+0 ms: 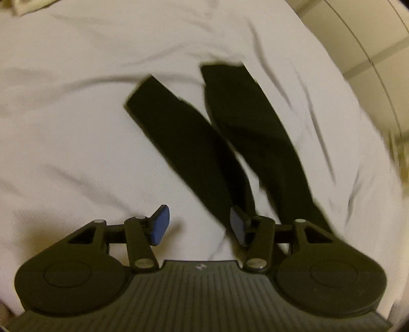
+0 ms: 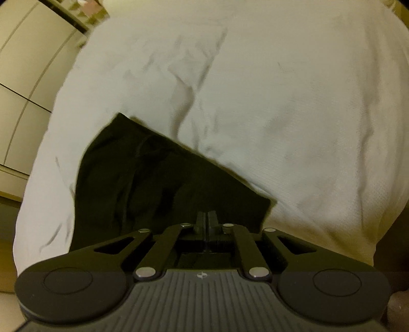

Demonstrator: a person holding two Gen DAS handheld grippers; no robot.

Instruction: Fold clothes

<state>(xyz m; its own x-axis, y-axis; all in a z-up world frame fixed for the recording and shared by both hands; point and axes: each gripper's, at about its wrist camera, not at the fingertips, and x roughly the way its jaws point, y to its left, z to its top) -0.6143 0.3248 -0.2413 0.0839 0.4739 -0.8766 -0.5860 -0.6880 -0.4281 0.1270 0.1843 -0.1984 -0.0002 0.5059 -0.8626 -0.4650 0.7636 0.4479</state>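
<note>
A black garment [image 1: 184,143] lies on the white bed sheet [image 1: 76,115], with two long legs spread in a narrow V away from me. My left gripper [image 1: 199,224] hovers open at the near end. Nothing is between its blue pads [image 1: 161,224], and the right pad sits over the edge of one black leg. In the right wrist view the black garment [image 2: 143,178] is a wide dark patch on the sheet [image 2: 281,115]. My right gripper [image 2: 205,217] points down onto it with its fingers almost together. I cannot see whether any cloth is pinched.
The bed's edge curves at the right in the left wrist view, beyond it a pale tiled floor [image 1: 370,38]. The same floor [image 2: 20,102] shows at the left in the right wrist view. A cream cloth [image 1: 25,6] lies at the sheet's far left corner.
</note>
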